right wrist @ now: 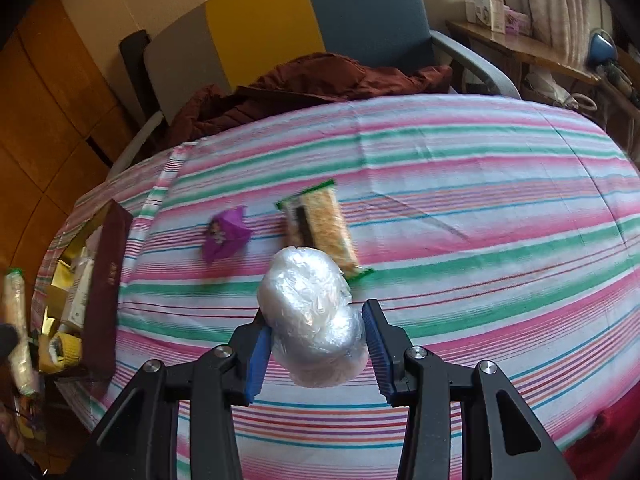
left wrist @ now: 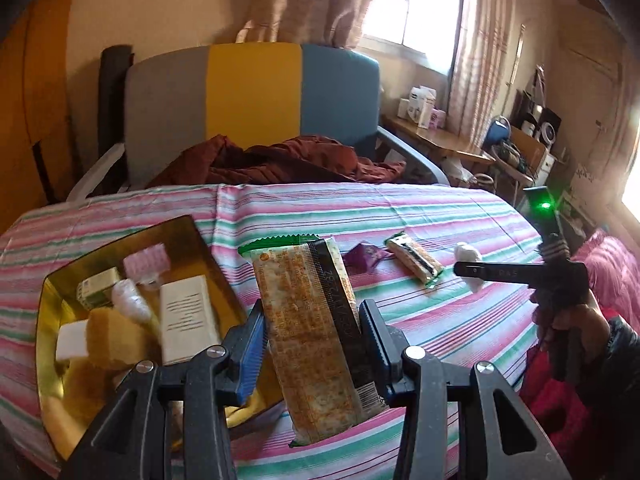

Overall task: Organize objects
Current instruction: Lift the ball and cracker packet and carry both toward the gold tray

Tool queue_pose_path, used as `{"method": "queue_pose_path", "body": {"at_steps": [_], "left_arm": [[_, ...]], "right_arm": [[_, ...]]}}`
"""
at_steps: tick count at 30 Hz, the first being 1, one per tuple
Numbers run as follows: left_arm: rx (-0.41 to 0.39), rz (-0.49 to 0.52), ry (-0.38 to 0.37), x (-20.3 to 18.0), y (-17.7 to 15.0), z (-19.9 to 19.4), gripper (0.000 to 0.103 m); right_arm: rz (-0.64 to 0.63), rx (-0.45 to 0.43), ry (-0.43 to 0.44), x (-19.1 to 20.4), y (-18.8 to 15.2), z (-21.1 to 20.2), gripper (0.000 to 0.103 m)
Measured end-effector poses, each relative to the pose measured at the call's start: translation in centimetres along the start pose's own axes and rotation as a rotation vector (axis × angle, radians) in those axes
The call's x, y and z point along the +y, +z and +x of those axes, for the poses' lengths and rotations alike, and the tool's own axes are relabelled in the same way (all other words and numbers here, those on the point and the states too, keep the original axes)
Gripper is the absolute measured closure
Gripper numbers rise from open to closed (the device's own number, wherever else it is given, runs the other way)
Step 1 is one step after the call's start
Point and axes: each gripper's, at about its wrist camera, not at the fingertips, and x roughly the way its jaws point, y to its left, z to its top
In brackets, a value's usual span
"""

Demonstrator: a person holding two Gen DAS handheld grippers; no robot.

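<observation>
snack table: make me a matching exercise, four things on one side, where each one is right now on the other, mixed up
Things:
1. long cracker packet
2. white plastic-wrapped bundle
3. purple wrapper
4. white box

Places:
A. in the gold tray
B. held in the left gripper
C. lying loose on the striped cloth
D. held in the right gripper

Pairs: 1-B, 2-D, 3-C, 4-A
</observation>
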Motion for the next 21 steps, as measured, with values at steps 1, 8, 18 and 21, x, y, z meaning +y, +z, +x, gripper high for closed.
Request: {"method": "queue_pose_path", "body": {"at_steps": [1,8,18,21], "left_arm": [[-0.002,-0.021,0.004,1.0,-0.2,-0.4,0.057],[-0.038,-0.163,0.07,7.9,-1.4,-3.3,0.057],[-0.076,-0.355,0.224,17.5,-4.0,-6.8,0.058],[-0.075,-0.384,0.239,18.9,-4.6,-7.0,0.058]], "right_arm": [[-0.005,-0.005,0.004,0.6,0.0,-0.3,0.058],[-0.075,-0.049,0.091,6.4,-0.2,-2.2,0.058],[-0.251,-0.056,0.312,19.4,-0.8,-2.4,0.058],[-0.291,-0.039,0.362,23.0,-0.9,-1.6,0.058]]}}
